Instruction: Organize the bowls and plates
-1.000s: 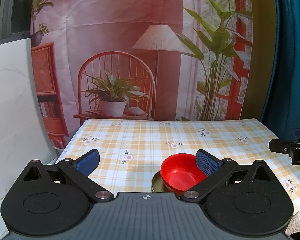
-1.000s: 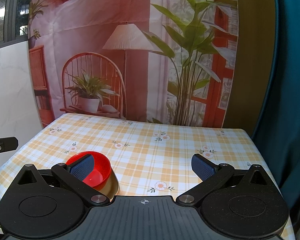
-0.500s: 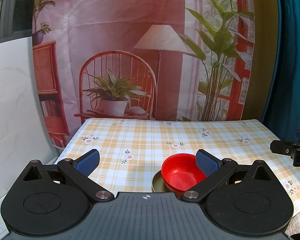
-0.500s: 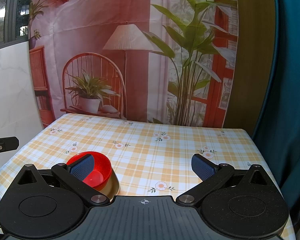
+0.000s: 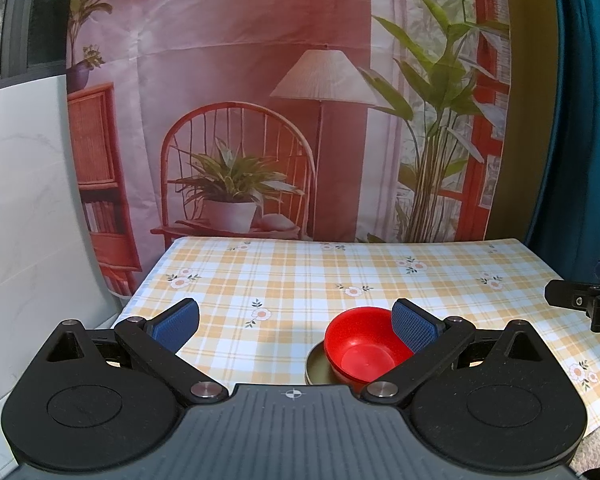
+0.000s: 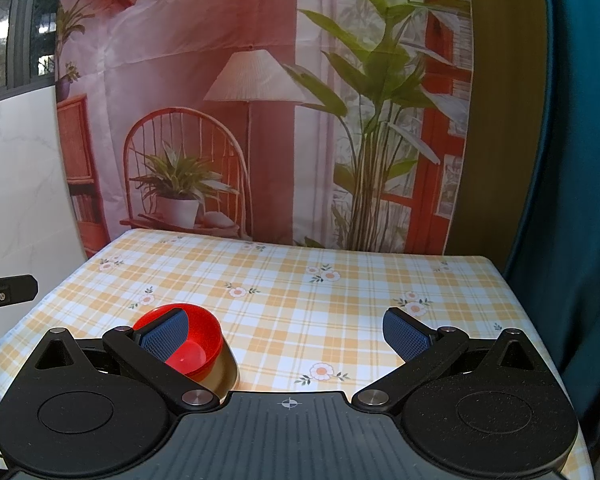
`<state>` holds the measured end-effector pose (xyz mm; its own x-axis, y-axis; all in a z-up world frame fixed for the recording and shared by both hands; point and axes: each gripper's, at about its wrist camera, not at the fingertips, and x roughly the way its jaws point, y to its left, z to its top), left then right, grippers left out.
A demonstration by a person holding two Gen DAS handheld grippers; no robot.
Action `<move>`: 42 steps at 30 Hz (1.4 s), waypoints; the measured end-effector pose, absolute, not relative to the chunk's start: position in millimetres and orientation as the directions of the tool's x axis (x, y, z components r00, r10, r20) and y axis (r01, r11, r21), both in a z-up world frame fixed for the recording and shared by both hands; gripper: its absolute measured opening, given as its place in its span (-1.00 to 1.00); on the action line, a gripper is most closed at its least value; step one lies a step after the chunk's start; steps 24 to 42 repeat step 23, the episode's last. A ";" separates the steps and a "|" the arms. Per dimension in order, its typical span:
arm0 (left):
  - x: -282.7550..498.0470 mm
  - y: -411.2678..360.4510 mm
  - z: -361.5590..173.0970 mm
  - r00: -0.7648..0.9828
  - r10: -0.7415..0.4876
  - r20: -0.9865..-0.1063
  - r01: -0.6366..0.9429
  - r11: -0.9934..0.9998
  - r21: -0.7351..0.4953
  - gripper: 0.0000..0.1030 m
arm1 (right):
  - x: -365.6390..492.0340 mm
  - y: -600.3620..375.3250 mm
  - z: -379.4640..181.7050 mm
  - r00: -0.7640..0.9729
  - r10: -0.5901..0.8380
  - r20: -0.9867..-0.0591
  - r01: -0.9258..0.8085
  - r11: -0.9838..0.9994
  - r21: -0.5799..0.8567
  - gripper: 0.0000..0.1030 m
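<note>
A red bowl point(image 5: 360, 342) sits on an olive-gold plate point(image 5: 318, 368) near the front edge of the checked tablecloth point(image 5: 300, 280). My left gripper point(image 5: 296, 320) is open and empty, held above the front edge; its right pad hides part of the bowl's rim. In the right wrist view the red bowl point(image 6: 198, 344) rests in the gold dish point(image 6: 224, 372) at the lower left, partly behind the left pad. My right gripper point(image 6: 286, 330) is open and empty over the cloth.
A printed backdrop hangs behind the table point(image 6: 260, 120). A white marble-look wall point(image 5: 20, 220) stands on the left and a teal curtain point(image 6: 572, 160) on the right. The other gripper's tip shows at the right edge point(image 5: 580, 304).
Both views have barely shifted. The bowl and plate stay in place and both grippers remain open.
</note>
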<state>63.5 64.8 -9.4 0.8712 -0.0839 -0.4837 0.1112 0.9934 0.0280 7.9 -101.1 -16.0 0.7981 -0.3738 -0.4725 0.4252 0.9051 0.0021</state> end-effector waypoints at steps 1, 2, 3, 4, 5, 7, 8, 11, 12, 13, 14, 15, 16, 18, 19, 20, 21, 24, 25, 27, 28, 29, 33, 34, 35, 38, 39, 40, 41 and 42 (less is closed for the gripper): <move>63.1 64.8 -9.3 0.871 -0.085 -0.484 0.112 0.993 0.027 1.00 | 7.5 -100.9 -15.1 0.798 -0.374 -0.472 0.426 0.904 0.004 0.99; 63.0 64.4 -9.3 0.871 -0.085 -0.485 0.113 0.993 0.028 1.00 | 7.7 -100.5 -14.4 0.799 -0.374 -0.471 0.427 0.904 0.005 0.99; 62.9 64.0 -9.3 0.870 -0.085 -0.485 0.114 0.993 0.030 1.00 | 7.8 -100.4 -13.7 0.798 -0.374 -0.472 0.428 0.904 0.007 0.99; 63.2 63.9 -9.3 0.870 -0.085 -0.485 0.115 0.993 0.031 1.00 | 6.9 -101.2 -13.7 0.798 -0.375 -0.472 0.429 0.903 0.008 0.99; 63.1 63.7 -9.2 0.870 -0.085 -0.485 0.115 0.993 0.033 1.00 | 7.4 -100.7 -13.0 0.798 -0.374 -0.472 0.429 0.903 0.009 0.99; 63.1 63.8 -9.1 0.870 -0.085 -0.486 0.115 0.993 0.033 1.00 | 6.6 -101.7 -14.1 0.798 -0.374 -0.472 0.428 0.904 0.007 0.99; 62.9 63.9 -9.0 0.870 -0.084 -0.485 0.115 0.993 0.033 1.00 | 6.8 -101.5 -13.7 0.798 -0.374 -0.472 0.428 0.904 0.008 0.99; 63.2 64.3 -8.9 0.871 -0.085 -0.484 0.115 0.993 0.032 1.00 | 6.6 -101.9 -14.1 0.799 -0.374 -0.471 0.428 0.904 0.008 0.99; 63.2 64.5 -9.1 0.871 -0.084 -0.483 0.114 0.993 0.032 1.00 | 6.2 -102.2 -14.5 0.799 -0.374 -0.472 0.428 0.904 0.009 0.99; 63.3 64.7 -9.3 0.872 -0.084 -0.483 0.114 0.993 0.032 1.00 | 6.1 -102.2 -14.5 0.799 -0.374 -0.472 0.428 0.904 0.009 0.99; 63.4 64.7 -9.5 0.871 -0.083 -0.484 0.113 0.993 0.032 1.00 | 6.7 -101.5 -13.7 0.798 -0.374 -0.472 0.429 0.903 0.009 0.99; 63.8 65.0 -9.6 0.871 -0.083 -0.485 0.112 0.993 0.032 1.00 | 6.6 -101.6 -13.7 0.799 -0.374 -0.472 0.428 0.904 0.009 0.99; 64.0 65.3 -9.7 0.870 -0.084 -0.486 0.112 0.993 0.030 1.00 | 5.9 -102.4 -14.5 0.799 -0.374 -0.471 0.428 0.904 0.008 0.99; 64.1 65.6 -9.8 0.870 -0.084 -0.486 0.112 0.993 0.030 1.00 | 6.2 -101.8 -13.8 0.799 -0.373 -0.471 0.427 0.904 0.009 0.99; 64.2 65.8 -9.7 0.870 -0.084 -0.485 0.113 0.993 0.030 1.00 | 6.2 -102.0 -13.7 0.799 -0.373 -0.471 0.428 0.904 0.009 0.99; 64.2 65.8 -9.7 0.871 -0.085 -0.484 0.114 0.993 0.031 1.00 | 5.9 -102.1 -14.1 0.799 -0.374 -0.471 0.428 0.904 0.009 0.99; 64.4 65.9 -9.7 0.871 -0.084 -0.484 0.113 0.993 0.032 1.00 | 5.6 -102.4 -14.5 0.799 -0.374 -0.471 0.428 0.904 0.010 0.99; 64.6 66.5 -9.6 0.871 -0.084 -0.484 0.113 0.993 0.031 1.00 | 5.6 -102.2 -14.2 0.799 -0.373 -0.471 0.428 0.904 0.010 0.99; 64.6 66.5 -9.6 0.871 -0.084 -0.484 0.113 0.993 0.031 1.00 | 5.6 -102.2 -14.2 0.799 -0.373 -0.471 0.428 0.904 0.010 0.99; 64.6 66.5 -9.6 0.871 -0.084 -0.484 0.113 0.993 0.031 1.00 | 5.6 -102.2 -14.2 0.799 -0.373 -0.471 0.428 0.904 0.010 0.99; 64.6 66.5 -9.6 0.871 -0.084 -0.484 0.113 0.993 0.031 1.00 | 5.6 -102.2 -14.2 0.799 -0.373 -0.471 0.428 0.904 0.010 0.99; 64.6 66.5 -9.6 0.871 -0.084 -0.484 0.113 0.993 0.031 1.00 | 5.6 -102.2 -14.2 0.799 -0.373 -0.471 0.428 0.904 0.010 0.99; 64.6 66.5 -9.6 0.871 -0.084 -0.484 0.113 0.993 0.031 1.00 | 5.6 -102.2 -14.2 0.799 -0.373 -0.471 0.428 0.904 0.010 0.99; 64.6 66.5 -9.6 0.871 -0.084 -0.484 0.113 0.993 0.031 1.00 | 5.6 -102.2 -14.2 0.799 -0.373 -0.471 0.428 0.904 0.010 0.99; 64.6 66.5 -9.6 0.871 -0.084 -0.484 0.113 0.993 0.031 1.00 | 5.6 -102.2 -14.2 0.799 -0.373 -0.471 0.428 0.904 0.010 0.99; 64.6 66.5 -9.6 0.871 -0.084 -0.484 0.113 0.993 0.031 1.00 | 5.6 -102.2 -14.2 0.799 -0.373 -0.471 0.428 0.904 0.010 0.99; 64.6 66.5 -9.6 0.871 -0.084 -0.484 0.113 0.993 0.031 1.00 | 5.6 -102.2 -14.2 0.799 -0.373 -0.471 0.428 0.904 0.010 0.99; 64.6 66.5 -9.6 0.871 -0.084 -0.484 0.113 0.993 0.031 1.00 | 5.6 -102.2 -14.2 0.799 -0.373 -0.471 0.428 0.904 0.010 0.99; 64.6 66.5 -9.6 0.871 -0.084 -0.484 0.113 0.993 0.031 1.00 | 5.6 -102.2 -14.2 0.799 -0.373 -0.471 0.428 0.904 0.010 0.99; 64.6 66.5 -9.6 0.871 -0.084 -0.484 0.113 0.993 0.031 1.00 | 5.6 -102.2 -14.2 0.799 -0.373 -0.471 0.428 0.904 0.010 0.99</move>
